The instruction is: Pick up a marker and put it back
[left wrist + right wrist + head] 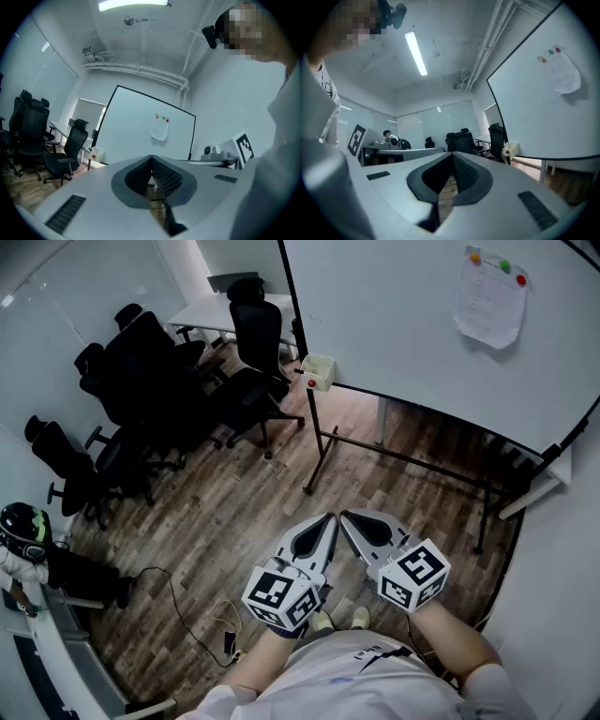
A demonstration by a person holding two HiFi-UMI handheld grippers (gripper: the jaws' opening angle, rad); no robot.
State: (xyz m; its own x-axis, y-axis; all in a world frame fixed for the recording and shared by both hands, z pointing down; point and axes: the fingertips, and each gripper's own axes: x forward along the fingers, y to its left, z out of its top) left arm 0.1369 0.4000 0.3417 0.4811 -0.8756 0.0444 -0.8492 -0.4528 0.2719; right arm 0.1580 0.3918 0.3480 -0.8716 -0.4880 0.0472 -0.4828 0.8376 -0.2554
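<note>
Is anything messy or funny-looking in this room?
A little. A black cable snakes loose across the floor, and the chairs are bunched in a clump instead of set round the table. The paper on the whiteboard hangs a bit crumpled. Nothing looks spilled or broken.

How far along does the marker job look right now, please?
Nothing looks done yet. In hand: nothing; the left gripper and right gripper are both shut and empty, near the person's body, away from the whiteboard. Left: picking a marker, perhaps from the small box at the board's edge, and returning it; none is clearly visible.
</note>
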